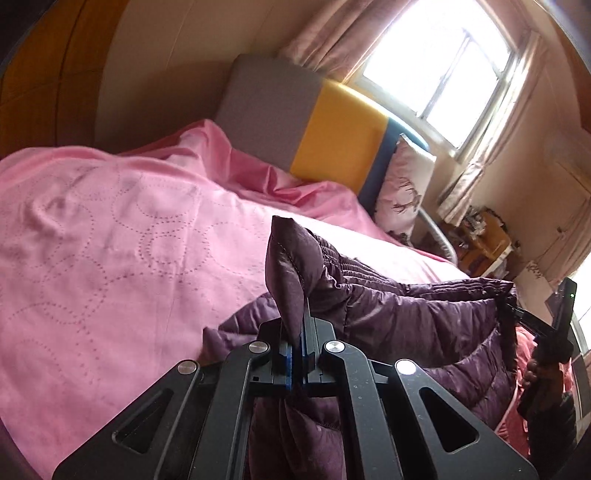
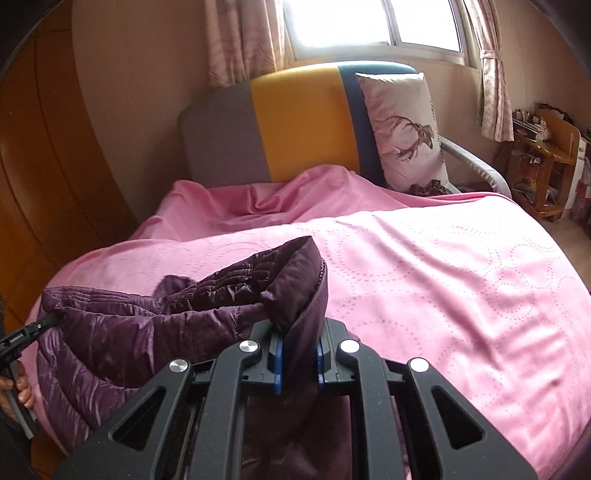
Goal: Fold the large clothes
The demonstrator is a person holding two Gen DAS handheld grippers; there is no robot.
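Observation:
A dark purple quilted puffer jacket (image 1: pixel 406 317) is held up above the pink bedspread (image 1: pixel 110 229). My left gripper (image 1: pixel 295 354) is shut on one corner of it, the fabric poking up between the fingers. My right gripper (image 2: pixel 299 354) is shut on the other corner of the jacket (image 2: pixel 147 332). The jacket's edge stretches between the two grippers, and the rest hangs down below. The right gripper also shows at the right edge of the left wrist view (image 1: pixel 517 314). The left gripper shows at the left edge of the right wrist view (image 2: pixel 40 325).
The bed has a grey, yellow and blue headboard (image 2: pixel 295 125) with a deer-print pillow (image 2: pixel 402 129) against it. A window with curtains (image 2: pixel 369 26) is behind. A wooden chair and clutter (image 2: pixel 546 147) stand right of the bed. A wooden wardrobe (image 2: pixel 44 166) is on the left.

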